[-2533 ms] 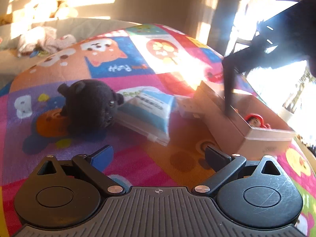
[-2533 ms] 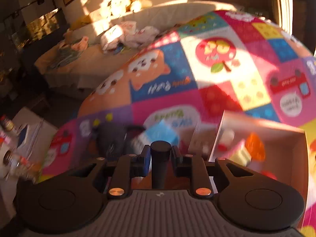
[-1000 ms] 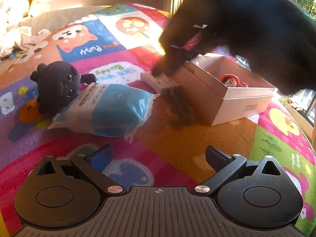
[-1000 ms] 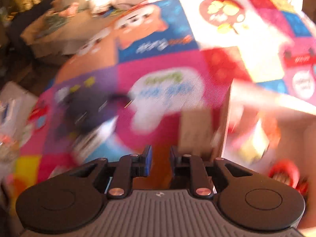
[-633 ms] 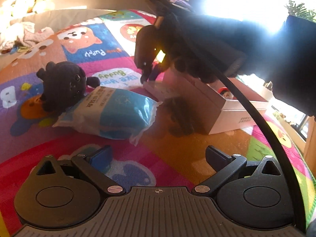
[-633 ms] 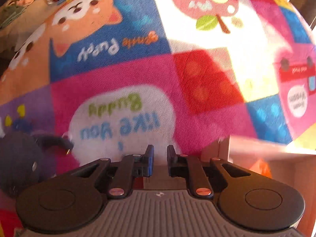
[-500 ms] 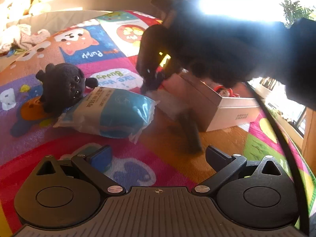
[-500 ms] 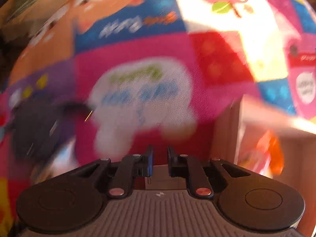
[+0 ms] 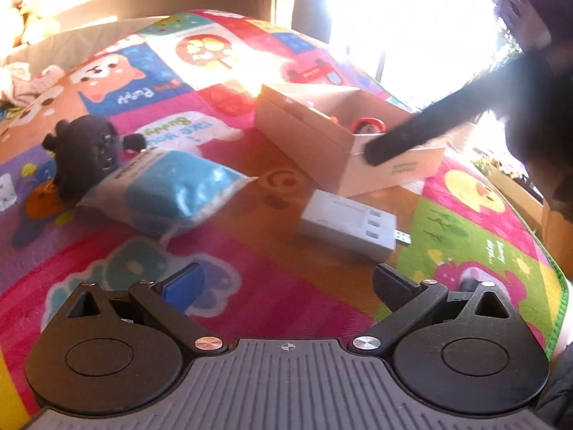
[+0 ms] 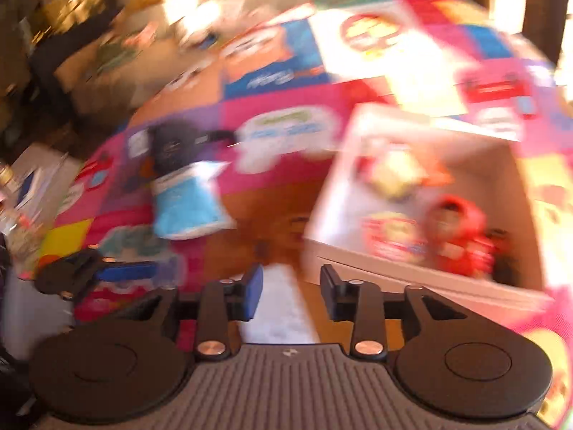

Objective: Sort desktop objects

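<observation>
Left wrist view: left gripper (image 9: 286,279) spread wide, nothing btwn fingers, low over colourful cartoon play mat (image 9: 250,308). White charger block (image 9: 349,227) flat on mat just ahead of right finger, plug prongs sticking out at its right end, just in front of cardboard box (image 9: 322,139) but apart from it. Box open-topped; red toy (image 9: 367,125) visible inside. Blue-and-white packet (image 9: 168,190) left of charger, leaning against black plush toy (image 9: 89,150) further left. Dark silhouette, prob. right gripper, reaching in from upper right across box's near corner; too backlit for detail. Strong sun glare upper right.

Right wrist view: heavily motion-blurred. Right gripper (image 10: 292,292) parted, blue pads showing, holding nothing. White blurred shape of charger block (image 10: 283,308) on mat below and btwn fingers; contact can't be told. Cardboard box (image 10: 422,286) to right, w/ red toy (image 10: 462,236) and several blurred colourful items inside. Blue-and-white packet (image 10: 186,200) and black plush toy (image 10: 175,147) to upper left on play mat (image 10: 258,222). Left gripper (image 10: 96,272) visible at left edge, blue pad outward.
</observation>
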Tool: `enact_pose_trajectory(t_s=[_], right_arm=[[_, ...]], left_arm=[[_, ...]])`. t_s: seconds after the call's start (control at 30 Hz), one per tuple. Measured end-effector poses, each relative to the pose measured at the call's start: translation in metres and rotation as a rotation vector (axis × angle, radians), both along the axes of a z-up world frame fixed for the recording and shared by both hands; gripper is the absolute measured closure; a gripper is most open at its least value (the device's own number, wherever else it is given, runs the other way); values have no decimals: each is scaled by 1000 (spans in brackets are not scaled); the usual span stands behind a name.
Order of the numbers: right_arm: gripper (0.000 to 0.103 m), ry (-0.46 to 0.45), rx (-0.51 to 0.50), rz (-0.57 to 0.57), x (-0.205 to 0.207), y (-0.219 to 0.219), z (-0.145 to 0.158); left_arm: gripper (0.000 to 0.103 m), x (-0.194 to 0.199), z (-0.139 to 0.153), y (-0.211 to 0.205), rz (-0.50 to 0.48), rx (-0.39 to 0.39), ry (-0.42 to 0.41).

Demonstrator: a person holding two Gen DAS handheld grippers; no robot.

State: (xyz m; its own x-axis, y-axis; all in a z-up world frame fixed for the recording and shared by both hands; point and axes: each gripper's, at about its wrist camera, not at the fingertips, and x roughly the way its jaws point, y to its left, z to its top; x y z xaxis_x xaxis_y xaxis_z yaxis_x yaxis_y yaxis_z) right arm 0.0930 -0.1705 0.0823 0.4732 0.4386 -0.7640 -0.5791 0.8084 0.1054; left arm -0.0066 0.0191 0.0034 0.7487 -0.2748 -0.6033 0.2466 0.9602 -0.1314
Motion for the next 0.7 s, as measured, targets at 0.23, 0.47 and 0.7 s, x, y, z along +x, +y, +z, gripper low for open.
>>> enact_pose_trajectory(t_s=[0.23, 0.47, 0.7], right_arm=[[64, -4, 38, -138, 31, -31, -35], [65, -29, 136, -190, 57, -22, -42], [42, -83, 135, -80, -3, -61, -31]], left_arm=[[0, -2, 0, -22, -56, 39, 34], [0, 1, 8, -24, 14, 80, 59], [0, 2, 11, -29, 12, 84, 54]])
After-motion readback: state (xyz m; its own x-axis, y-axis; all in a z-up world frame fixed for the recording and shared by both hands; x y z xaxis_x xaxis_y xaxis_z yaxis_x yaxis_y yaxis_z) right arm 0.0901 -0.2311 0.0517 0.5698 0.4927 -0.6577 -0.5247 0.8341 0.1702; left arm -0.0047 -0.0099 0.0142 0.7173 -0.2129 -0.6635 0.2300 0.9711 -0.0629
